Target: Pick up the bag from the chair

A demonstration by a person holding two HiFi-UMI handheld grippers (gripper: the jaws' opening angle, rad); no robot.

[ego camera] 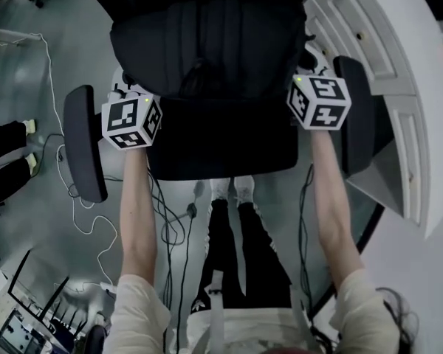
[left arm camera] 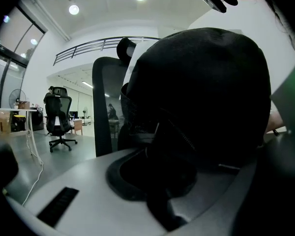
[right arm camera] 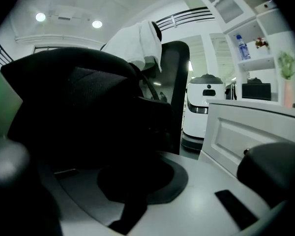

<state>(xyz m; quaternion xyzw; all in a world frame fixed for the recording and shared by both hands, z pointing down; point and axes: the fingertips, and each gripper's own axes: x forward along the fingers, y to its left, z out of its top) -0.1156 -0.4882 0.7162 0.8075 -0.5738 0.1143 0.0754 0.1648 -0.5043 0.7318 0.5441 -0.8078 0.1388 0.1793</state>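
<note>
The black fabric backpack (ego camera: pixel 210 46) sits on the seat of a black office chair (ego camera: pixel 221 153), pushed back against the backrest. I have one tool on either side of it: the left tool (ego camera: pixel 135 110) at the bag's left front corner, the right tool (ego camera: pixel 315 94) at its right front corner. Each is just inside an armrest.

In the left gripper view the backpack (left arm camera: pixel 201 92) fills the middle and right of the picture, very close. The left tool's jaws show only as dark blurs at the far edges, so they stand wide apart with the bag's flank before them. A dark strap (left arm camera: pixel 162 200) hangs down over the tool's pale body. I cannot tell whether either jaw touches the fabric.

The right gripper view is much the same: the backpack (right arm camera: pixel 83 112) looms left and centre, and the jaws are blurred masses at the edges, well apart and clamped on nothing.

The bag's top looks closed from above, and I cannot see its contents. A white cloth (right arm camera: pixel 137 43) is draped over the chair's backrest. To the chair's right stands a white panelled cabinet (right arm camera: pixel 236 127), and a clear bottle with a blue cap (right arm camera: pixel 241 45) stands on an open shelf above it. Cables (ego camera: pixel 81 212) trail across the grey floor.
</note>
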